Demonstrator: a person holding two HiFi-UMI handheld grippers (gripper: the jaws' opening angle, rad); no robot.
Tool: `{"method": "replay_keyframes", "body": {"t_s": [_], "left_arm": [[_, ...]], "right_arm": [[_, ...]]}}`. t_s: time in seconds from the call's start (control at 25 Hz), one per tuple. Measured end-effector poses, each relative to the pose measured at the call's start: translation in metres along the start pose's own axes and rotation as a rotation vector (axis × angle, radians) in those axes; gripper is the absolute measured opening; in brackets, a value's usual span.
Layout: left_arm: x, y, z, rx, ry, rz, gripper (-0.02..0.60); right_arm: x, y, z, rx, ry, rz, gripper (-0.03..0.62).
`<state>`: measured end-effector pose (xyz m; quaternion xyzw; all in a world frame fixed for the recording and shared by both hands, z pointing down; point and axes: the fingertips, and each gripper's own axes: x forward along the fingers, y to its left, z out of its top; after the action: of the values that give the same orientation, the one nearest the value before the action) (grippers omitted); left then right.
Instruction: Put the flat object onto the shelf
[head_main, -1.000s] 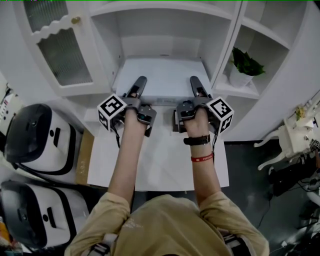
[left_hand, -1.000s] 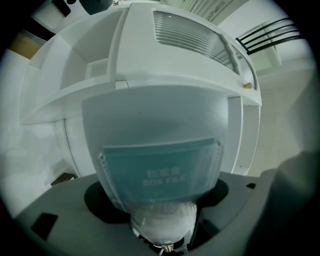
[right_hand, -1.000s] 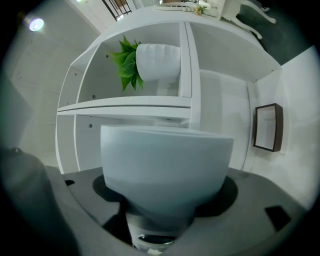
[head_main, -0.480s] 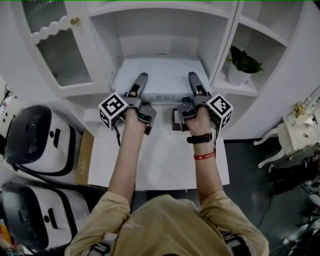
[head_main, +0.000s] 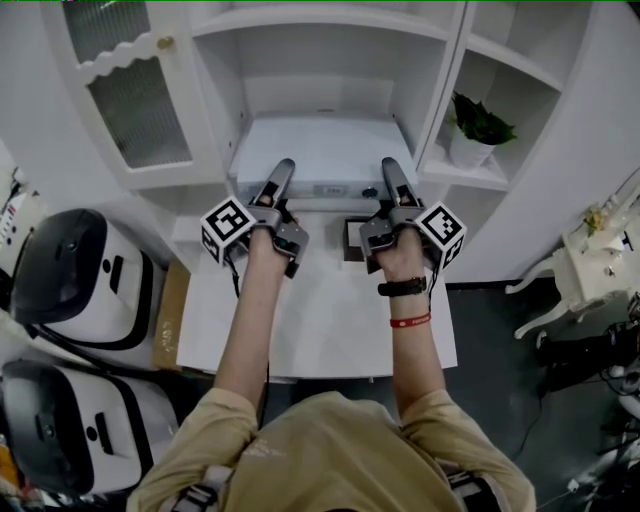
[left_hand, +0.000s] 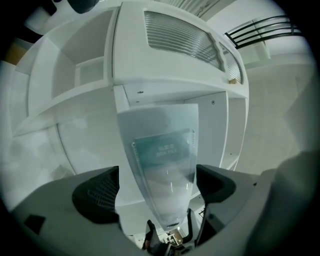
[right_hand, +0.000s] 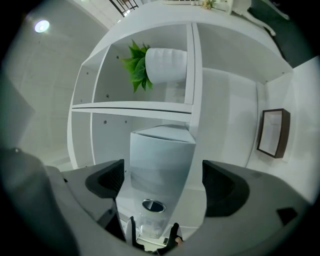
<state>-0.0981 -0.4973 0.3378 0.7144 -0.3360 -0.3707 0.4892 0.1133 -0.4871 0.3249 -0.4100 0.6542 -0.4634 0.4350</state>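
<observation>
Left gripper (left_hand: 156, 189) and right gripper (right_hand: 160, 189) are both found with jaws spread wide. Both pairs have just been opening, and no pad is seen pressing on anything. The near edge of the flat object (head_main: 320, 150) is framed between each pair of jaws, one gripper toward its left end and one toward its right, but it is clamped by neither. The object is seen lying flat on the shelf (head_main: 222, 95), in the middle compartment, next to the compartment with the plant (head_main: 480, 120). This is read as the release: the placing is judged done, and only a straight withdrawal over the table (head_main: 320, 320) is thought to be left.
</observation>
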Motion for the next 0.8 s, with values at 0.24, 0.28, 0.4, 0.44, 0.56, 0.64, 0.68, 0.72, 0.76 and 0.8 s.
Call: {"method": "replay_keyframes", "body": {"t_s": [0.24,0.28,0.4,0.44,0.56,0.64,0.68,0.72,0.76,0.8], "left_arm": [[-0.025,-0.010,-0.010,0.085,0.009,-0.009,0.468],[-0.029,-0.012,-0.011,0.104,0.009,-0.009,0.468],[-0.045,-0.017,-0.015,0.152,0.004,-0.006,0.468],[-0.050,-0.018,-0.017,0.162,0.004,-0.005,0.468],[-0.064,-0.019,-0.021,0.196,0.012,-0.003,0.468],[-0.072,-0.019,-0.025,0.213,0.021,-0.007,0.466],[-0.075,-0.020,-0.027,0.219,0.029,-0.012,0.466],[-0.078,-0.020,-0.030,0.227,0.037,-0.014,0.466],[-0.082,-0.019,-0.034,0.241,0.046,-0.009,0.466],[-0.086,-0.019,-0.037,0.258,0.054,0.000,0.466]], "right_arm": [[-0.022,0.002,-0.002,-0.049,0.005,0.009,0.477],[-0.027,0.003,-0.003,-0.065,0.004,0.008,0.477],[-0.041,0.005,-0.003,-0.112,0.004,0.004,0.476],[-0.045,0.005,-0.004,-0.128,0.003,0.001,0.476],[-0.059,0.002,-0.005,-0.180,0.000,-0.012,0.476],[-0.068,0.000,-0.008,-0.217,0.006,-0.021,0.476],[-0.072,-0.001,-0.009,-0.237,0.012,-0.025,0.476],[-0.076,-0.002,-0.011,-0.260,0.018,-0.030,0.476],[-0.080,-0.003,-0.012,-0.283,0.023,-0.036,0.476],[-0.084,-0.004,-0.014,-0.308,0.027,-0.042,0.476]]}}
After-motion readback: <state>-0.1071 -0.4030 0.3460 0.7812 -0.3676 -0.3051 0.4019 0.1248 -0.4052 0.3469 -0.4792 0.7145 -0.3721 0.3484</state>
